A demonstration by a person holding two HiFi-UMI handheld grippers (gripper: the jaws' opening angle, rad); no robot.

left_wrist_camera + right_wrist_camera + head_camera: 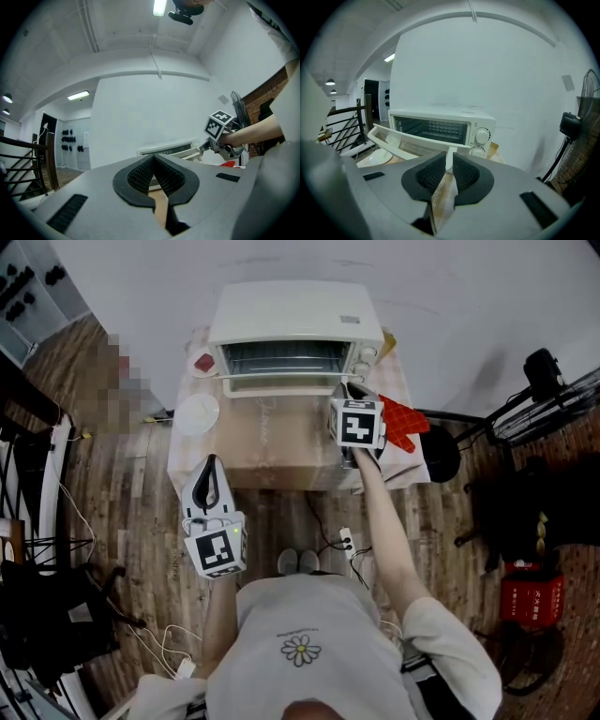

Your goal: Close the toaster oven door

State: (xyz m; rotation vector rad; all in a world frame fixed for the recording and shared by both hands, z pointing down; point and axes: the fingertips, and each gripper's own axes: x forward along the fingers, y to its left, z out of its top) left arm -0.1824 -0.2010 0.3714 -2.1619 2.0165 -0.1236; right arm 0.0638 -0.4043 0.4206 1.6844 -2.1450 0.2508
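Observation:
A white toaster oven [295,320] stands at the back of a small table [272,451]. Its glass door [281,381] hangs partly open, tilted toward me. My right gripper [345,392] is at the door's right end, near the knobs [481,136]. In the right gripper view the jaws [449,159] stand almost together, with the white end of the door handle [449,152] between the tips. My left gripper [211,462] hovers level off the table's front left corner, shut with nothing in it [153,159]; from there the oven [171,149] shows beyond it.
A white plate [196,413] and a small dish [204,363] lie left of the oven. A red oven mitt [401,423] rests at the table's right edge. A black stool [441,456], a power strip [347,542] and cables are on the wooden floor.

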